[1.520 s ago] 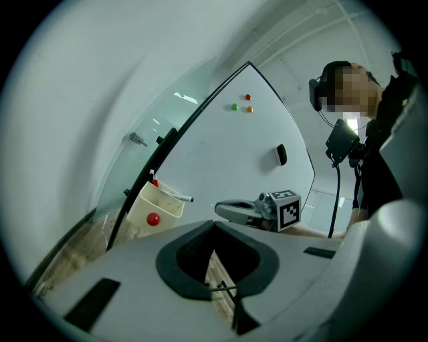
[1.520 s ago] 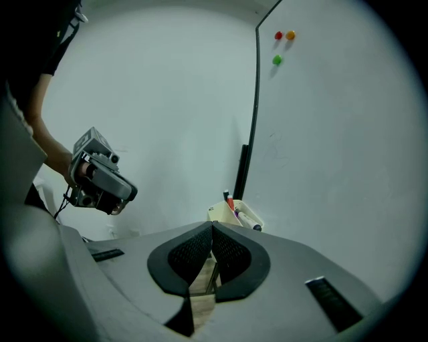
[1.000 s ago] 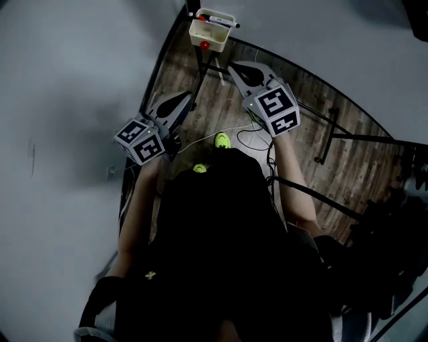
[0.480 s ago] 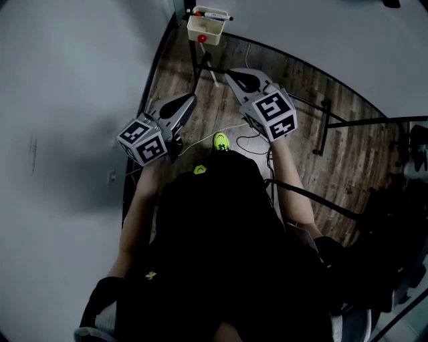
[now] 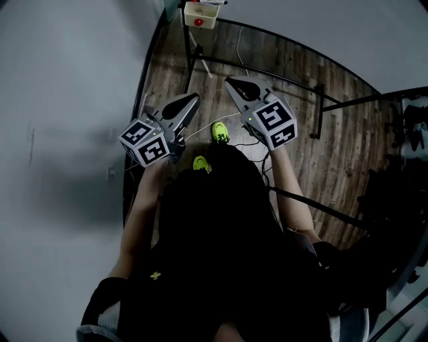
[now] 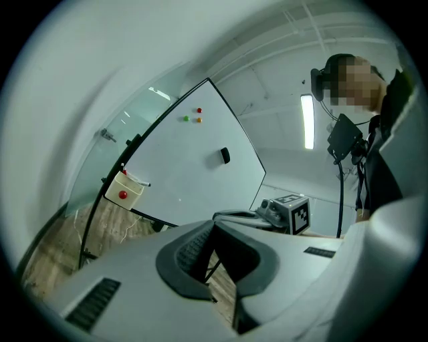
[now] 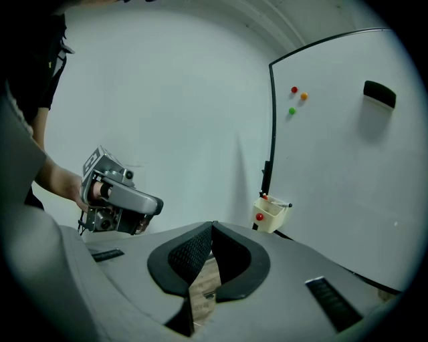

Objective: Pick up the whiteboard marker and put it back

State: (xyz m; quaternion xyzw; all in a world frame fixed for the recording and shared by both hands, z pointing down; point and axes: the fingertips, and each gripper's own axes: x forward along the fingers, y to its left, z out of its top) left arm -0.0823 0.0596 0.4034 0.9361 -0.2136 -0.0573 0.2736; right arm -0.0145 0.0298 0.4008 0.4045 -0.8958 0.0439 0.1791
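Observation:
The whiteboard marker lies across the top of a cream tray with a red magnet on its front, fixed to the whiteboard's lower left corner. In the left gripper view the marker and tray appear far ahead at the left. The tray sits at the head view's top edge. My left gripper and right gripper hover over the floor, well short of the tray. Both are shut with nothing between the jaws, as the left gripper and right gripper views show.
The whiteboard carries a black eraser and three small magnets. Its black stand legs spread over the wooden floor, where cables trail. A pale wall runs along the left. My yellow-green shoes show below the grippers.
Both grippers have drawn back from the tray, which has slid up to the head view's top edge. The jaws stayed shut.

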